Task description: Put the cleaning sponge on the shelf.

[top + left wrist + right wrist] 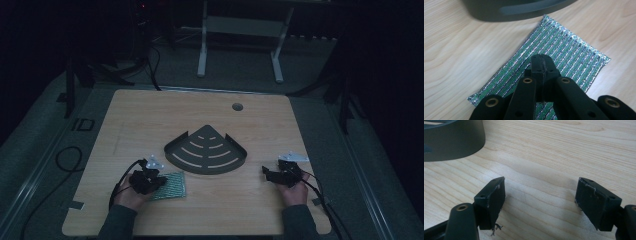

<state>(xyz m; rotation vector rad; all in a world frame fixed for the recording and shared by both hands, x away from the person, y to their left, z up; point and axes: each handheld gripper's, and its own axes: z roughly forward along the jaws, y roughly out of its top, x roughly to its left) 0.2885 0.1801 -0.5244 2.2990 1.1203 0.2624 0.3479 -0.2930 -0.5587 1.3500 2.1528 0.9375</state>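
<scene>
The left claw (541, 65), jaws pressed together, hovers over a green scouring cloth (564, 47); a dark corner shelf (206, 150) lies just beyond. The right claw (539, 202) gapes wide over bare tabletop (554, 157).

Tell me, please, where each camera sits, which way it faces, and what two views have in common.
High view: above the person's side, facing forward and down on the table; both hands enter from below.
Left gripper view: on the left gripper, jaws shut above the green scrub pad.
Right gripper view: on the right gripper, jaws open over wood.
Both gripper views share the dark corner rack.
</scene>
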